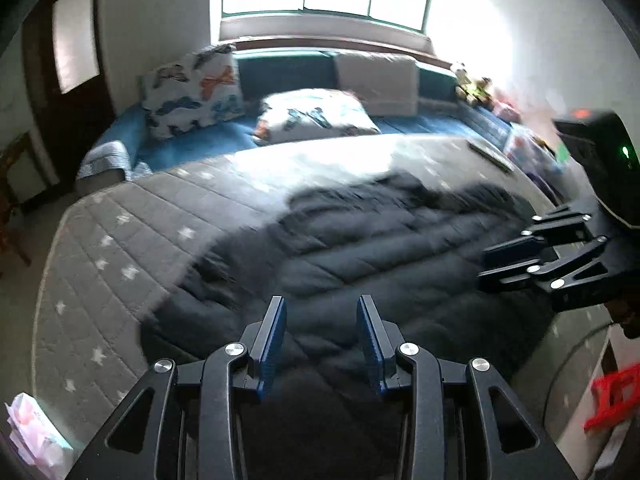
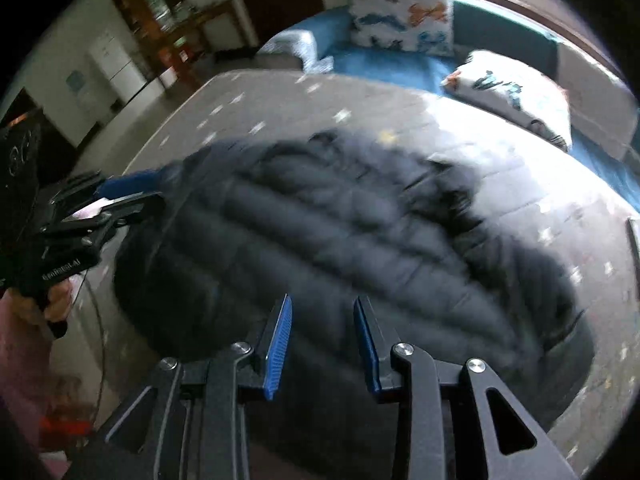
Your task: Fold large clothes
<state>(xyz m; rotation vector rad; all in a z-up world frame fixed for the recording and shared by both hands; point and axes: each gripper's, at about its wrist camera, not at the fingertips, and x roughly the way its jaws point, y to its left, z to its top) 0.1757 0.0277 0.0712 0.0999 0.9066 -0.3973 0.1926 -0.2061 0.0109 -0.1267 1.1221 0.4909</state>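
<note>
Puffer jacket (image 1: 360,248), dark, quilted: spread on mattress (image 1: 120,240) just ahead of both claws; likely soft, bulky, slippery, so pinch hem corners. Left claw (image 1: 322,344) wide, empty; right claw (image 2: 322,344) likewise

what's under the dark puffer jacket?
The dark puffer jacket lies spread on the grey star-print quilted mat, which shows around it. Anything between jacket and mat is covered. Left gripper and right gripper are open, holding nothing.

jacket (image 1: 360,248): dark navy, quilted | mattress (image 1: 120,240): grey, white stars | pillow (image 1: 192,88): white, butterflies
</note>
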